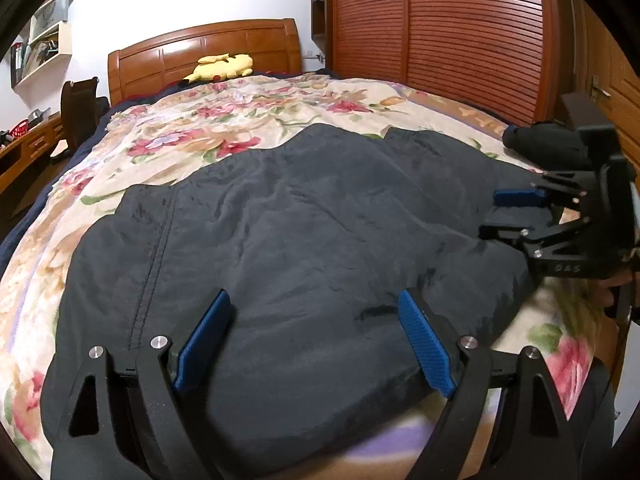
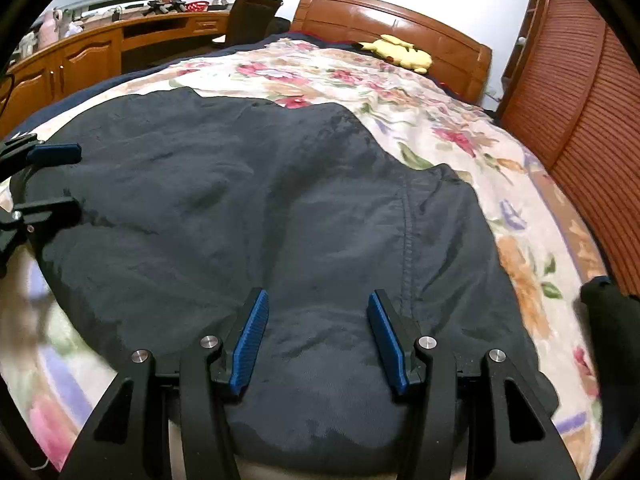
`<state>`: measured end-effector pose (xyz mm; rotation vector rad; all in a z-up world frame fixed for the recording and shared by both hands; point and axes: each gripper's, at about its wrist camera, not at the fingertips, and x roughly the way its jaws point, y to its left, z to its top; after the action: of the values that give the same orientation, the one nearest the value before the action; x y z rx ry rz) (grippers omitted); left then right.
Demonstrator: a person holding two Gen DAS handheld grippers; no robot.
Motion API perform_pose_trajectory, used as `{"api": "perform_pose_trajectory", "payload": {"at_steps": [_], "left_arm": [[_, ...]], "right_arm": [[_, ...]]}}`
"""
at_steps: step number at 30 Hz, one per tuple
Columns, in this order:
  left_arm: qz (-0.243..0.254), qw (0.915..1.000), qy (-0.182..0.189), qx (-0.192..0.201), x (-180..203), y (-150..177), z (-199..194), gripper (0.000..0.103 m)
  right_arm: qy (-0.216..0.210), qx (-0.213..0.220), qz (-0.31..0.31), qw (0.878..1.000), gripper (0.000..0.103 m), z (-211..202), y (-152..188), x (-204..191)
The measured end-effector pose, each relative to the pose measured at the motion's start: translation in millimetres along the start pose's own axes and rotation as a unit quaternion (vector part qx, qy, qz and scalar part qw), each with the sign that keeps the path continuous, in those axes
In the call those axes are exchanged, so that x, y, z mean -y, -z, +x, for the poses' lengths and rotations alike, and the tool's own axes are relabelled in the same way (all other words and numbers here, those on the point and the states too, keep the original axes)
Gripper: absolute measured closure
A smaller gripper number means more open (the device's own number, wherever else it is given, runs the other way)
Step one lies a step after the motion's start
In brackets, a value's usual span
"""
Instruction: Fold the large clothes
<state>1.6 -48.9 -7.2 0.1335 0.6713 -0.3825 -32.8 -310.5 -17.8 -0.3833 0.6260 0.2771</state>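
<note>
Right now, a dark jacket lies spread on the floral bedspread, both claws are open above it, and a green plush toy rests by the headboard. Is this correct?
Not quite: the plush toy by the headboard is yellow, not green, as the left wrist view shows. The dark jacket does lie on the floral bedspread, with the left claw and right claw open above it.

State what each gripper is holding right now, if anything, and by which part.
Nothing is held. The left gripper and right gripper both hover with open jaws above the dark navy fabric garment, which lies spread on the floral bedspread.

Garment (image 1: 304, 216) flat on bedspread (image 1: 224, 120), plush toy (image 1: 222, 67) behind at headboard (image 1: 208, 46)
</note>
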Motion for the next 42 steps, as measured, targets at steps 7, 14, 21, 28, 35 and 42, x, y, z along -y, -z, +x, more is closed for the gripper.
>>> {"api": "perform_pose_trajectory", "payload": {"at_steps": [7, 14, 21, 28, 35, 42], "left_arm": [[0.004, 1.0000, -0.004, -0.006, 0, 2, 2, 0.016], [0.005, 0.9999, -0.005, -0.008, 1, 2, 2, 0.016], [0.005, 0.9999, -0.005, -0.008, 1, 2, 2, 0.016], [0.005, 0.9999, -0.005, -0.008, 1, 2, 3, 0.016], [0.006, 0.9999, -0.005, -0.008, 1, 2, 3, 0.016], [0.006, 0.9999, -0.005, -0.008, 2, 2, 3, 0.016]], "right_arm": [[-0.017, 0.019, 0.035, 0.999, 0.049, -39, 7, 14], [0.026, 0.038, 0.072, 0.996, 0.049, -81, 33, 33], [0.059, 0.017, 0.114, 0.992, 0.049, -84, 55, 48], [0.056, 0.006, 0.153, 0.987, 0.022, -67, 58, 62], [-0.002, 0.005, 0.234, 0.972, 0.020, -55, 64, 86], [-0.004, 0.065, 0.245, 0.967, 0.020, -84, 53, 87]]}}
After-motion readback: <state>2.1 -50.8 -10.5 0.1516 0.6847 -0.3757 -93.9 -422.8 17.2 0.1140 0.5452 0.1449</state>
